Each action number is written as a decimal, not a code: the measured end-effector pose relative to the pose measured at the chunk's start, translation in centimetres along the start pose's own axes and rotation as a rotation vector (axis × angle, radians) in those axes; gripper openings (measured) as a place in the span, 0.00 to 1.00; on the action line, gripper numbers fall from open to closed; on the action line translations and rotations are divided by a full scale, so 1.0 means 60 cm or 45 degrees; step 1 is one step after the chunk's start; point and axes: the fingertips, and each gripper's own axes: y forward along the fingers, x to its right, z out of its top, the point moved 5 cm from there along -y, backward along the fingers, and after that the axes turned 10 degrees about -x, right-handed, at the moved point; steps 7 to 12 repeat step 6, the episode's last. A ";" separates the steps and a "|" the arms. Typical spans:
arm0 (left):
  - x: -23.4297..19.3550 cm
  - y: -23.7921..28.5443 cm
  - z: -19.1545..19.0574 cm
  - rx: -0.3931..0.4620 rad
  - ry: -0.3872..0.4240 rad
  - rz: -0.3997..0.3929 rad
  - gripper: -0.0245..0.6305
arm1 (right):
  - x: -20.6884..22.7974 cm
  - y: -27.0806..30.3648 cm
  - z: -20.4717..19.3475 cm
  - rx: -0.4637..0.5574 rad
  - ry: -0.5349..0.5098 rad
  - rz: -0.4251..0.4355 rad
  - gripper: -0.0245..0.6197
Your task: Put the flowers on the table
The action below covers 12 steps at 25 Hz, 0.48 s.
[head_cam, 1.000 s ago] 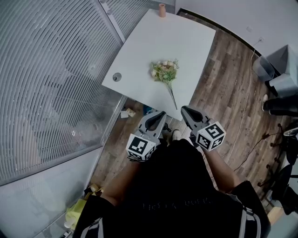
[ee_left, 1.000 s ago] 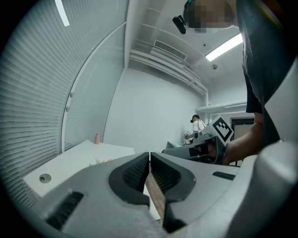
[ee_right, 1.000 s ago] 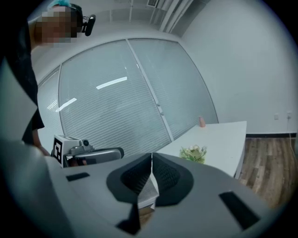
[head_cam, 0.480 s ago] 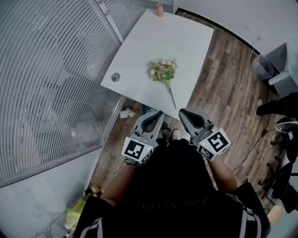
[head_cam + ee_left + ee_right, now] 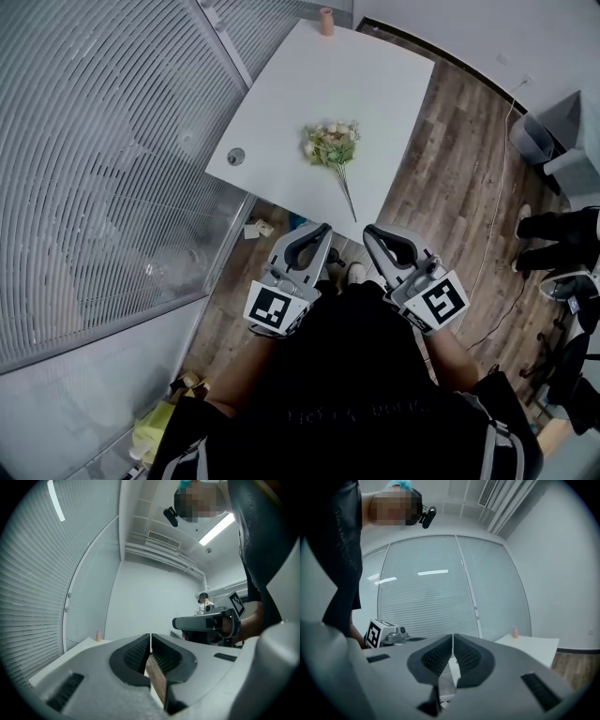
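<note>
Table [image 5: 309, 84], flowers [image 5: 330, 145] atop (left gripper [image 5: 319, 232], right gripper [image 5: 372, 232] empty)

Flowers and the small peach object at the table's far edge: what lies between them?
Nothing: in the head view, only bare white table lies between the flowers and the peach object.

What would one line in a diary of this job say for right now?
flowers: lying on white table | left claw: shut, empty | right claw: shut, empty | task: looks done
</note>
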 end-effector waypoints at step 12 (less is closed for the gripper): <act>0.021 -0.013 0.032 0.055 0.060 -0.018 0.07 | -0.001 -0.015 0.010 0.025 0.001 -0.006 0.09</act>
